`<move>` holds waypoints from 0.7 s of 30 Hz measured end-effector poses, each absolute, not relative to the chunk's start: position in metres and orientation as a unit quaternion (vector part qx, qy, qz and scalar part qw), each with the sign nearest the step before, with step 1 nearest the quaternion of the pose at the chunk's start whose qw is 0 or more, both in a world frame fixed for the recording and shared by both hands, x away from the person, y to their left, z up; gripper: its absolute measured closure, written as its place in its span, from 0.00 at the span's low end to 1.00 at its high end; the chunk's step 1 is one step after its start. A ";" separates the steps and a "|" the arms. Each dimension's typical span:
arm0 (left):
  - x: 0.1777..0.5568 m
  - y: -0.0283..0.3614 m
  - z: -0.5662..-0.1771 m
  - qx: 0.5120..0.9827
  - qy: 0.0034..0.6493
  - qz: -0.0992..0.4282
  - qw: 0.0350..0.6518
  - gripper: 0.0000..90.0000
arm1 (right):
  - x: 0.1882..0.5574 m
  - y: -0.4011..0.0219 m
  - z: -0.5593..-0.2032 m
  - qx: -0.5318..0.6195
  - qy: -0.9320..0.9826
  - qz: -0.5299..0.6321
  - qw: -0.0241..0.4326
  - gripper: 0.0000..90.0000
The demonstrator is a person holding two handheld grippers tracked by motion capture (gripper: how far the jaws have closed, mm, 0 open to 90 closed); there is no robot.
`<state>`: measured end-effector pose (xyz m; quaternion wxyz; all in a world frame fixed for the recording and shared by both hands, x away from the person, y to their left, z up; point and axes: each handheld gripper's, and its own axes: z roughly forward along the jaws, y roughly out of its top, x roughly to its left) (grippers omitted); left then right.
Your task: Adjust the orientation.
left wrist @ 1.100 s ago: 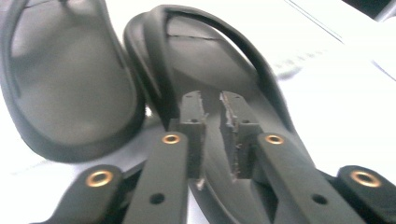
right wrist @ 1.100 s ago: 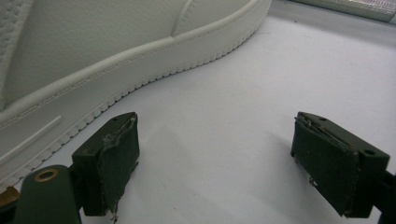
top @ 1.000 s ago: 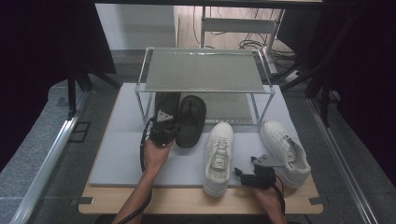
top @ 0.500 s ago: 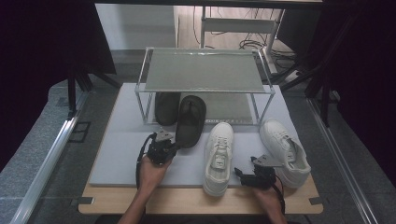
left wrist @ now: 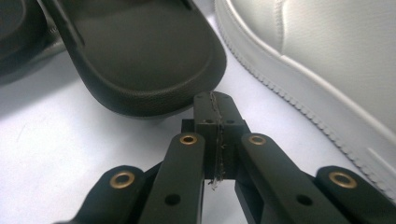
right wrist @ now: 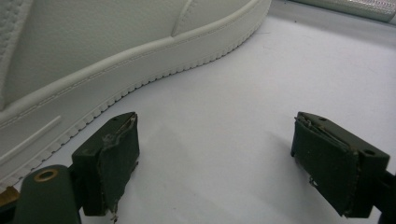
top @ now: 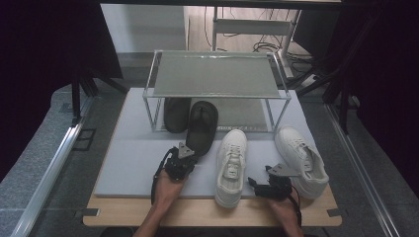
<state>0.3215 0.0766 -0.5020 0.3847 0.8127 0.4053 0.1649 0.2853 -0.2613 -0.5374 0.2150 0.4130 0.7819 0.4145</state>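
Observation:
Two black slippers lie at the wire rack (top: 217, 74): one (top: 176, 113) under it, the other (top: 201, 126) sticking out toward me. My left gripper (top: 188, 153) lies on the mat just short of that slipper's near end (left wrist: 140, 56). Its jaws (left wrist: 215, 100) are shut with nothing between them and stand apart from the sole's edge. A white sneaker (top: 231, 165) (left wrist: 327, 60) lies to its right. My right gripper (top: 264, 181) (right wrist: 215, 154) rests open on the mat between this sneaker (right wrist: 93, 46) and a second white sneaker (top: 301, 158), holding nothing.
A pale foam mat (top: 133, 158) covers the wooden table (top: 123, 217). The rack's lower shelf holds bare room to the right of the slippers. Dark floor and metal rails flank the table.
My left gripper has drawn back from the rack toward the table's near edge and sunk to the mat. The slippers, the sneakers and the right gripper have stayed put.

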 end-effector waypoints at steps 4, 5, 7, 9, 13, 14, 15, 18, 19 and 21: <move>0.327 0.073 -0.504 0.811 0.409 0.164 0.386 1.00 | 0.285 -0.261 -0.537 0.413 0.782 0.415 0.215 0.17; 0.328 0.072 -0.504 0.810 0.409 0.163 0.387 1.00 | 0.285 -0.261 -0.537 0.413 0.782 0.415 0.215 0.17; 0.332 0.070 -0.504 0.808 0.411 0.163 0.389 1.00 | 0.285 -0.261 -0.537 0.413 0.782 0.414 0.215 0.17; 0.337 0.068 -0.504 0.805 0.414 0.163 0.393 1.00 | 0.285 -0.261 -0.537 0.413 0.782 0.415 0.215 0.17; 0.347 0.065 -0.507 0.798 0.424 0.161 0.397 1.00 | 0.285 -0.261 -0.537 0.413 0.782 0.415 0.215 0.17; 0.350 0.065 -0.507 0.797 0.425 0.161 0.398 1.00 | 0.285 -0.261 -0.537 0.413 0.782 0.415 0.215 0.17; 0.352 0.064 -0.507 0.795 0.428 0.162 0.398 1.00 | 0.285 -0.261 -0.537 0.413 0.782 0.415 0.215 0.17; 0.359 0.062 -0.507 0.793 0.430 0.164 0.399 1.00 | 0.285 -0.261 -0.537 0.413 0.782 0.415 0.215 0.17; 0.362 0.062 -0.507 0.794 0.430 0.165 0.397 1.00 | 0.285 -0.261 -0.537 0.413 0.782 0.415 0.215 0.17; 0.367 0.060 -0.507 0.791 0.433 0.165 0.399 1.00 | 0.285 -0.261 -0.537 0.413 0.782 0.415 0.215 0.17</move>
